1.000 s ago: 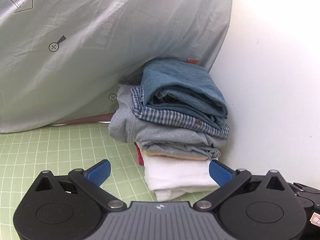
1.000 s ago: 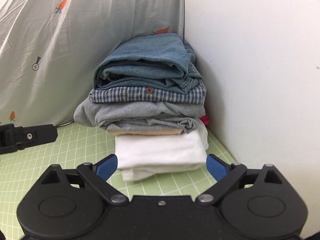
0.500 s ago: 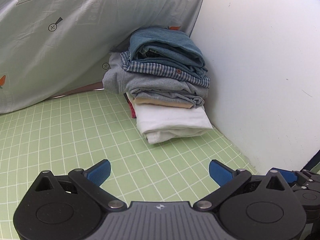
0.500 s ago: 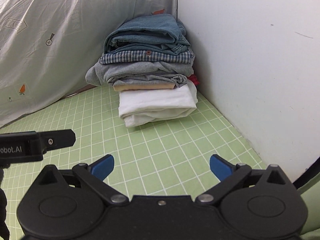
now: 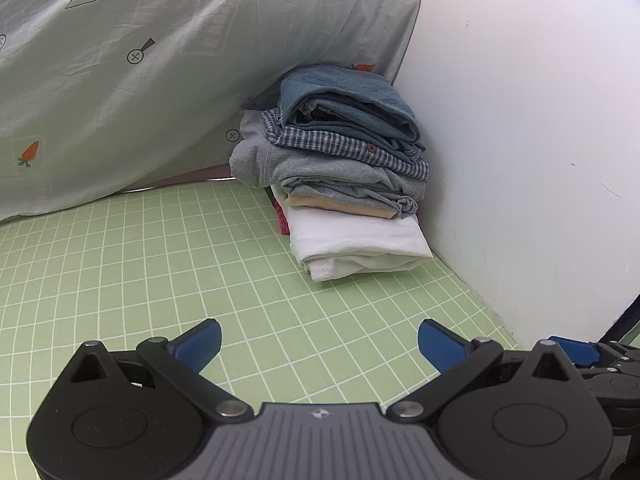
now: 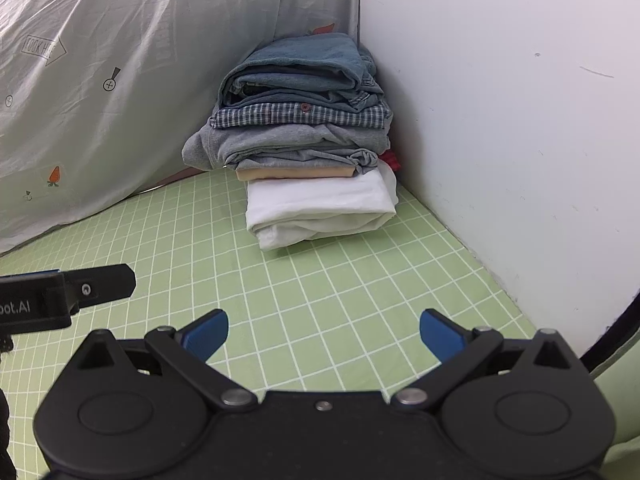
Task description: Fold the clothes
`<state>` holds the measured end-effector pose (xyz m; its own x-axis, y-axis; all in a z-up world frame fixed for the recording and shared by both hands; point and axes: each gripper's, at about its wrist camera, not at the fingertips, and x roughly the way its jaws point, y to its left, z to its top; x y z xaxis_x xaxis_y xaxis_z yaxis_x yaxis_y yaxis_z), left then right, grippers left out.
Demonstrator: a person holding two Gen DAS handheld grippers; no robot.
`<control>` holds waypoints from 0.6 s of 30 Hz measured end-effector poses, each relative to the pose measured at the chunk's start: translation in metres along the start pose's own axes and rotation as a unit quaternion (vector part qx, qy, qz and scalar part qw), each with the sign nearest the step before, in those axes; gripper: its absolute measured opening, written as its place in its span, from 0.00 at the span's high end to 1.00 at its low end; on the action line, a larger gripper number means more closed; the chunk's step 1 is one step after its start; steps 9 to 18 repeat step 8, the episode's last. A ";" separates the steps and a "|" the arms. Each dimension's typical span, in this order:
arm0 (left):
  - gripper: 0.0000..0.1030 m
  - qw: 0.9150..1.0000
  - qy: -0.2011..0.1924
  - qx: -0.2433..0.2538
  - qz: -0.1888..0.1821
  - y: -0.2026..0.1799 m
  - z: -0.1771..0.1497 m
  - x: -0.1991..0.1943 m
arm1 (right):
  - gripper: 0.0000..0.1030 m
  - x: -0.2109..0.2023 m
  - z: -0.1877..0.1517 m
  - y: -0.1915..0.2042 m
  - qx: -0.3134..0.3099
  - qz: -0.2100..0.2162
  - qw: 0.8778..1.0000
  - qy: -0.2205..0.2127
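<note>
A stack of folded clothes stands in the far corner of the green grid mat, against the white wall. It has blue denim on top, then a checked shirt, grey pieces, a beige piece and a white piece at the bottom. It also shows in the right wrist view. My left gripper is open and empty, low over the mat, well short of the stack. My right gripper is open and empty, likewise short of the stack. Part of the left gripper shows at the left of the right wrist view.
A pale sheet with carrot prints hangs behind the mat on the left. The white wall bounds the mat on the right. A red cloth edge peeks out behind the stack.
Both grippers have drawn back from the stack, which was close between the fingers a second ago. It now sits farther off. Both stayed open.
</note>
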<state>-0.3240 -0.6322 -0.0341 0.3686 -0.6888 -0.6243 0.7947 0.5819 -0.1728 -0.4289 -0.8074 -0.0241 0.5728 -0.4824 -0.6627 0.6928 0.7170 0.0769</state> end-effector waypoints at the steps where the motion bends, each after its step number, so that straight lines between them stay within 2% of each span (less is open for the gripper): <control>1: 0.00 1.000 -0.001 0.000 0.001 0.000 0.000 -0.001 | 0.00 0.000 0.000 0.001 -0.001 0.000 1.000 0.000; 18: 0.00 1.000 -0.005 -0.003 0.009 0.002 0.003 -0.001 | 0.00 0.000 -0.001 0.002 0.002 -0.002 1.000 0.001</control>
